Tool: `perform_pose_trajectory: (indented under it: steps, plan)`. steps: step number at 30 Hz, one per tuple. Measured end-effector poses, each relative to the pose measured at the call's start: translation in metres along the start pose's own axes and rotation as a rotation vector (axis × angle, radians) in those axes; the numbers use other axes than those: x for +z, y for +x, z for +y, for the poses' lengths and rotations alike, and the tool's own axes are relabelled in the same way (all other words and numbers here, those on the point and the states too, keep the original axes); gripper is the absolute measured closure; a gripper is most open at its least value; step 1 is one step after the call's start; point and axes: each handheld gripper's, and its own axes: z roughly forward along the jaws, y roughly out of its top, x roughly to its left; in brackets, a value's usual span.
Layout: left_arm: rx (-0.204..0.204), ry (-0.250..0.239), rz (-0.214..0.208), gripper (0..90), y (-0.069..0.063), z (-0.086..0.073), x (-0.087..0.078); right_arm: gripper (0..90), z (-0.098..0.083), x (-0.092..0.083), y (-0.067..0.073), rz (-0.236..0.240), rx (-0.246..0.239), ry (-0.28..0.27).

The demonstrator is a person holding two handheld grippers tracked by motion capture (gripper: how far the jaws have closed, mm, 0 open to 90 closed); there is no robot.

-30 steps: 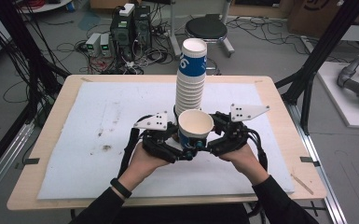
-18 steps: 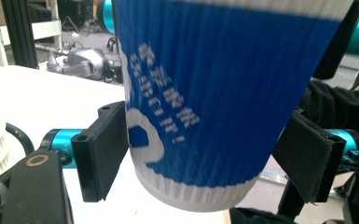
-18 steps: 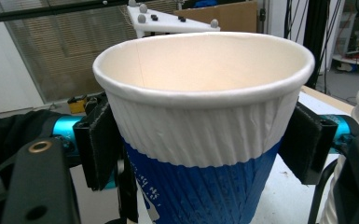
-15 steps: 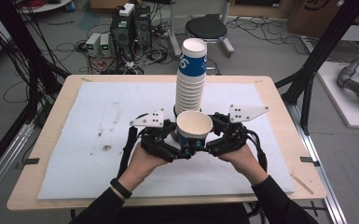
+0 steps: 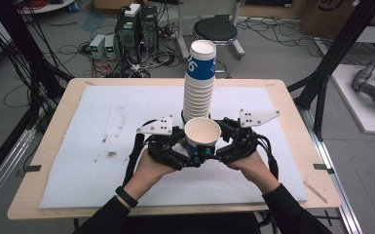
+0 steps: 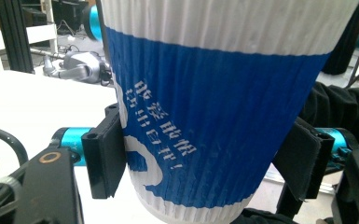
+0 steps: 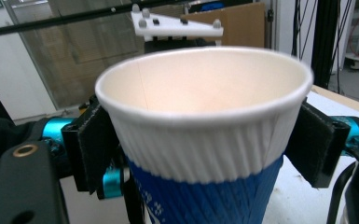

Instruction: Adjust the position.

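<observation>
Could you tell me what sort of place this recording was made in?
Most likely a robotics lab or workshop. A padded worktable stands inside a black metal frame, computers and loose cables cover the floor behind it, and a grey robot arm lies at the right.

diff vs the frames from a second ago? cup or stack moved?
Little moved. The single paper cup sits between both hand-held grippers, left and right, as before. Left jaws have just been closing, pads pressing the cup; right jaws have just been opening, cup between them. The cup stack and both hands kept their places.
</observation>
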Motion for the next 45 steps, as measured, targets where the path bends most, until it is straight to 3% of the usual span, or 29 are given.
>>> perform_pose_trajectory:
  steps: [11, 15, 23, 34, 39, 45]
  plan:
    - [-0.002, 0.006, -0.005, 26.9, 0.000, 0.000, 0.001, 21.9, 0.001, -0.002, 0.001, -0.008, -0.015, 0.005]
    - [-0.022, 0.001, 0.011, 17.9, 0.001, 0.000, 0.000, 22.8, 0.002, -0.003, 0.001, -0.024, -0.032, 0.003]
    - [-0.016, 0.016, 0.036, 14.9, 0.002, 0.003, -0.009, 23.0, 0.002, -0.010, -0.001, -0.053, -0.043, 0.003]
    - [-0.002, 0.010, 0.142, 14.9, 0.000, 0.003, -0.047, 23.0, 0.002, -0.022, -0.006, -0.103, -0.058, 0.011]
    - [0.042, 0.007, 0.201, 14.9, -0.003, 0.004, -0.066, 23.0, 0.002, -0.027, -0.008, -0.114, -0.061, 0.010]
    - [0.075, 0.009, 0.237, 14.9, -0.006, 0.004, -0.080, 23.0, 0.000, -0.036, -0.011, -0.135, -0.073, 0.010]
